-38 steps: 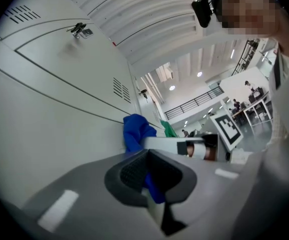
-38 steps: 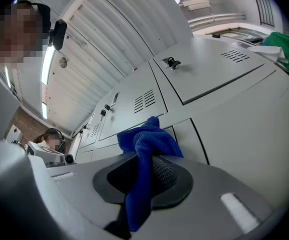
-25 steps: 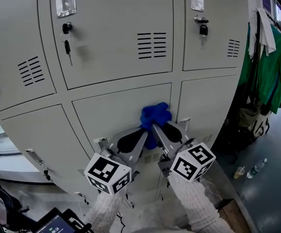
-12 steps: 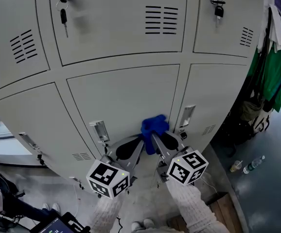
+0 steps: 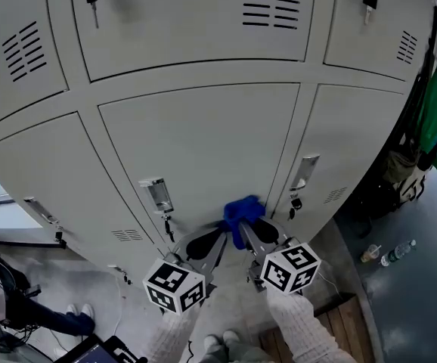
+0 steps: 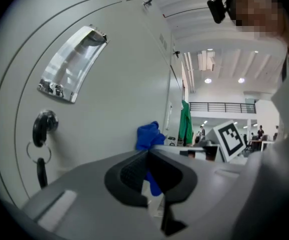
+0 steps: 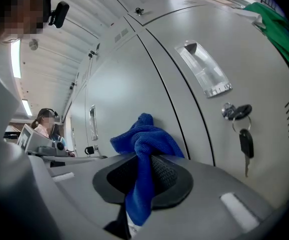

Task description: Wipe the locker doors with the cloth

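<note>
A bunched blue microfibre cloth (image 5: 241, 212) sits low in the centre of the head view. It lies against the bottom of the middle grey metal locker door (image 5: 203, 142), near the seam with the next door to the right.

Its long axis runs up and down in that frame, in line with the tongs. The crumpled end points up at the door and a thin tail trails back down between the two tools.

The right gripper (image 7: 143, 156) is clamped on the cloth (image 7: 143, 136), which fans out past the tips while the tail hangs between the black pads. The left gripper (image 6: 147, 153) has its jaws drawn together, and a narrow strip of the cloth (image 6: 147, 135) shows between its pads too.

In the head view the left gripper (image 5: 222, 231) and the right gripper (image 5: 243, 225) meet tip to tip at the cloth.

A key on a ring (image 7: 244, 144) hangs at the right of the right gripper view.
</note>
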Tool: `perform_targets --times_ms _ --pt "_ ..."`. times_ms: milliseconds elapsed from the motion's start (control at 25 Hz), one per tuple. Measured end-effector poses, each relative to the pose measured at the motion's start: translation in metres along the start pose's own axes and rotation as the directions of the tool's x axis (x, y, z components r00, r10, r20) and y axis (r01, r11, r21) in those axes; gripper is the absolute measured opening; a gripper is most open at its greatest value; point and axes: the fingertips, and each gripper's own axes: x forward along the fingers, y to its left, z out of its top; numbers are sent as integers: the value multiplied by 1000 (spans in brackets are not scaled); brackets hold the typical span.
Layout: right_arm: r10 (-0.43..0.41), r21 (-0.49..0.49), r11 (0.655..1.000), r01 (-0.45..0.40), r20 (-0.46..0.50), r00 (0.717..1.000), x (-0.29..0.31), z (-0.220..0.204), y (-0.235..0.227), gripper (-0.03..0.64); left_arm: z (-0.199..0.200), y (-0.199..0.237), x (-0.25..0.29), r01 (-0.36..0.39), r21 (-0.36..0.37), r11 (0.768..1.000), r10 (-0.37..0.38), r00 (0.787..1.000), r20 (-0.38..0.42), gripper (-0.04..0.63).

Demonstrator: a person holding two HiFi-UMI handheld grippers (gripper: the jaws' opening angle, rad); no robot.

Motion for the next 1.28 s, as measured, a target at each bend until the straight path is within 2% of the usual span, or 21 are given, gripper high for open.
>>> perform_targets --times_ms 160,360,520,640,840,1000,1280 --pt "-13 52 999 15 -44 999 2 -26 -7 58 -18 -4 1 8 -22 1000 -9 999 -35 8" --pt "-52 50 997 58 -105 993 2 -53 -15 58 -35 -10 1 21 -41 999 -24 997 -69 8" --pt "-60 54 996 67 -129 990 2 -58 -20 58 -39 -10 2 20 -61 998 -24 997 -72 8" --pt "-52 70 996 62 -135 989 2 -58 -19 58 -37 -12 1 17 -45 999 -21 997 -76 6" --pt "-42 85 995 53 -123 991 -2 -52 -16 58 -25 -19 0 20 -35 999 -22 998 -60 8" --pt "-43 48 998 49 -105 994 -13 -34 -6 57 -13 -28 -3 25 3 1000 -25 998 -56 8" --pt "-8 -15 1000 8 9 1000 -46 16 26 57 15 -54 -17 63 68 996 -63 998 -13 8"
